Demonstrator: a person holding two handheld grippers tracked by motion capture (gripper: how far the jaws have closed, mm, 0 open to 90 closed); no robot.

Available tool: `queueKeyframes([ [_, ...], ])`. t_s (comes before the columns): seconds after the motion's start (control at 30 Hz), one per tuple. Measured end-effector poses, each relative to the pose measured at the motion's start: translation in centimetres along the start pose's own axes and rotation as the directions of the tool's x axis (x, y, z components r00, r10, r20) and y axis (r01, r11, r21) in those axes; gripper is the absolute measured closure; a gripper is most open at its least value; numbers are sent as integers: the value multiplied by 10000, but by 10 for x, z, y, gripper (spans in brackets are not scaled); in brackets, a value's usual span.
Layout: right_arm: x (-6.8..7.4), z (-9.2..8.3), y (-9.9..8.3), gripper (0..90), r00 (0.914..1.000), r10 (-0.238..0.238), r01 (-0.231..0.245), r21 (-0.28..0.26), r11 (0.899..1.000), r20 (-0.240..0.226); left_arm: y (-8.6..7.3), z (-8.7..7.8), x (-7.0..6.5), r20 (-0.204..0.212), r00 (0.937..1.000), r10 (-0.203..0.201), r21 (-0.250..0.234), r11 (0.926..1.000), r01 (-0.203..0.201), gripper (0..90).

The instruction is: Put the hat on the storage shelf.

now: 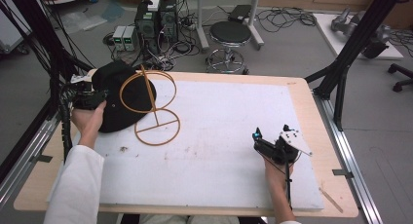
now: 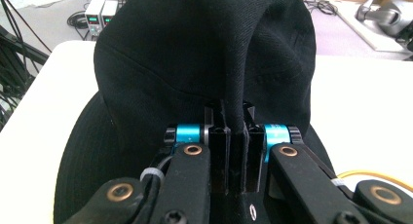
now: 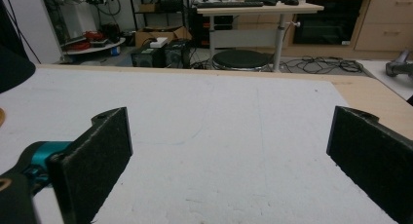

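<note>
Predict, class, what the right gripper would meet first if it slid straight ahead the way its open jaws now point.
Nothing soon: ahead of the right gripper lies bare white mat, then the table's far wooden edge. Depth is hard to judge.

The right claw (image 3: 229,165) hangs wide open over the white mat (image 3: 219,117).
</note>
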State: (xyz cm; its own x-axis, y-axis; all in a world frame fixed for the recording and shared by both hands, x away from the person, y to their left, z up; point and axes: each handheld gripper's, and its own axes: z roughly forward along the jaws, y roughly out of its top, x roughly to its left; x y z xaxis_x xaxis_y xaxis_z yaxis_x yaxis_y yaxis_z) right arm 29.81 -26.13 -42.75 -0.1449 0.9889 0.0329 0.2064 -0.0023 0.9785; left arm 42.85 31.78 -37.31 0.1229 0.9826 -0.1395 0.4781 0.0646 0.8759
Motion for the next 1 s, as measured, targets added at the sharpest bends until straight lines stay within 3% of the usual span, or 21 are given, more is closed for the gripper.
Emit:
queueKeyframes([
  [0.17, 0, 0, 0, 17, 10000, -3, 3, -16, 10000, 6, 1, -2, 0, -210, 9997, -105, -37, 9999, 105, 855],
  [0.57, 0, 0, 0, 18, 10000, 4, -4, 8, 10000, -38, 6, -14, 1, 171, 9997, -201, -830, 9963, 215, 856],
  [0.8, 3, 1, 0, 18, 9999, -70, 71, 45, 10000, -122, 11, -26, 1, 204, 9988, -451, -1486, 9878, 477, 855],
  [1.0, 4, 1, 0, 18, 9998, -97, 98, 33, 9999, -144, 17, -37, 3, 347, 9988, -344, -1887, 9812, 403, 855],
])
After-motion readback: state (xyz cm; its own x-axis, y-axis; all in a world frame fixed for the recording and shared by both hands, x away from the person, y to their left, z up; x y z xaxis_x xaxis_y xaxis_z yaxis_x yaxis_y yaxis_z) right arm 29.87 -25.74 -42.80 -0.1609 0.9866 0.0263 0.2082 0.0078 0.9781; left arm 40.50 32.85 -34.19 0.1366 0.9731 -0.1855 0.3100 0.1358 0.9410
